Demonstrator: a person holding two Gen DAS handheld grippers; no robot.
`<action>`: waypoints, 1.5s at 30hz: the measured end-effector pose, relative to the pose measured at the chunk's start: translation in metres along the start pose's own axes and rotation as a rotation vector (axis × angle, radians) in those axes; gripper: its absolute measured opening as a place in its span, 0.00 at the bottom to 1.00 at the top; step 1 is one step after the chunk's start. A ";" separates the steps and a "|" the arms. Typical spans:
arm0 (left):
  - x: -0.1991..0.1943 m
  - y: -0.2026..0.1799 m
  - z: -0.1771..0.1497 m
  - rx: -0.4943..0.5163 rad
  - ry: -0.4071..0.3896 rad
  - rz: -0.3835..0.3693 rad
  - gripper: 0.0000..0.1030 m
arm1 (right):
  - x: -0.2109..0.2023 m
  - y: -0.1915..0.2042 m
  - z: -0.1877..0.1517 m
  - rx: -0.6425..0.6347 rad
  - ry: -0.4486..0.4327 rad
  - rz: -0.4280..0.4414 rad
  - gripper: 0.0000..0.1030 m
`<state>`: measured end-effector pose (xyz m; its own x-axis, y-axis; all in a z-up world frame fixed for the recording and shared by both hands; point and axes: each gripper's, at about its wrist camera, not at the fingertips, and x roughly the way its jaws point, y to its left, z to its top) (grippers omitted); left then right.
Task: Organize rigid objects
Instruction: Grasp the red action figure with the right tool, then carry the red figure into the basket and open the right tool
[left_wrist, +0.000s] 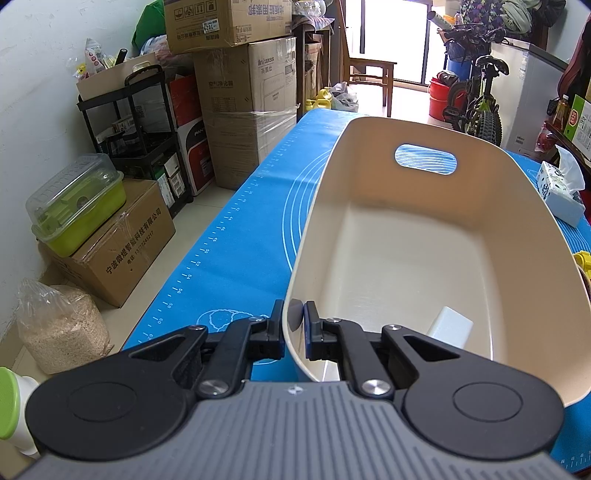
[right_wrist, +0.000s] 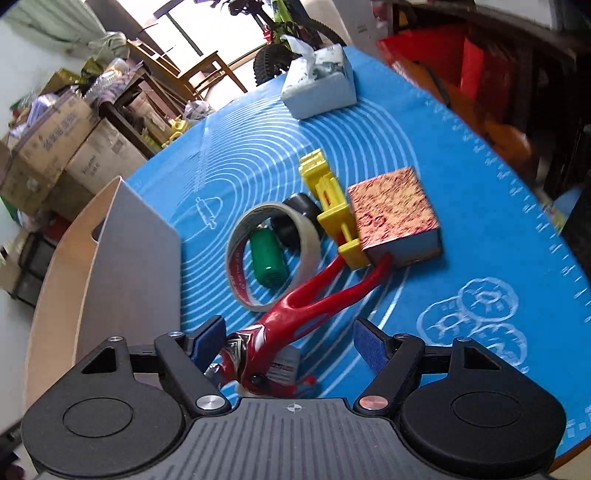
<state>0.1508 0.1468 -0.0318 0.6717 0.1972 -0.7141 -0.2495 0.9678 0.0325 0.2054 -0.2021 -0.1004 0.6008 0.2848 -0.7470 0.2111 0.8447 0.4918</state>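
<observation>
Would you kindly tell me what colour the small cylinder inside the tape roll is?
Green cylinder, seen best in the right wrist view.

Along the near edge of the blue mat (left_wrist: 236, 236) on the counter runs a printed ruler, where the numbers 50, 52, 54, 56, 58 and 60 can be read. The brown carton under the green box (left_wrist: 122, 251) carries the Chinese line 宁波微煜智能科技有限公司, with a phone number below it too small to read surely. The tall taped carton (left_wrist: 251, 110) shows a brand beginning "In" and ending "xss", with Chinese characters beneath. The top carton (left_wrist: 229, 22) bears upside-down red Chinese print, handling symbols and a sticker reading 7029. The dark box (left_wrist: 195, 155) by the rack shows "PAN". In the right wrist view no text is legible.
</observation>
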 end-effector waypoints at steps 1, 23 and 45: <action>0.000 0.000 0.000 0.000 0.000 0.000 0.11 | 0.003 0.000 0.000 0.017 0.008 0.018 0.71; 0.000 0.000 -0.001 0.000 -0.001 0.001 0.11 | -0.016 -0.005 -0.002 0.097 -0.039 0.143 0.38; 0.000 -0.001 -0.002 0.000 -0.002 0.000 0.11 | -0.065 0.135 0.007 -0.300 -0.251 0.317 0.38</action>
<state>0.1501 0.1456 -0.0333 0.6731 0.1977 -0.7127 -0.2495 0.9678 0.0328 0.1999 -0.1097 0.0181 0.7741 0.4620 -0.4328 -0.2209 0.8378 0.4992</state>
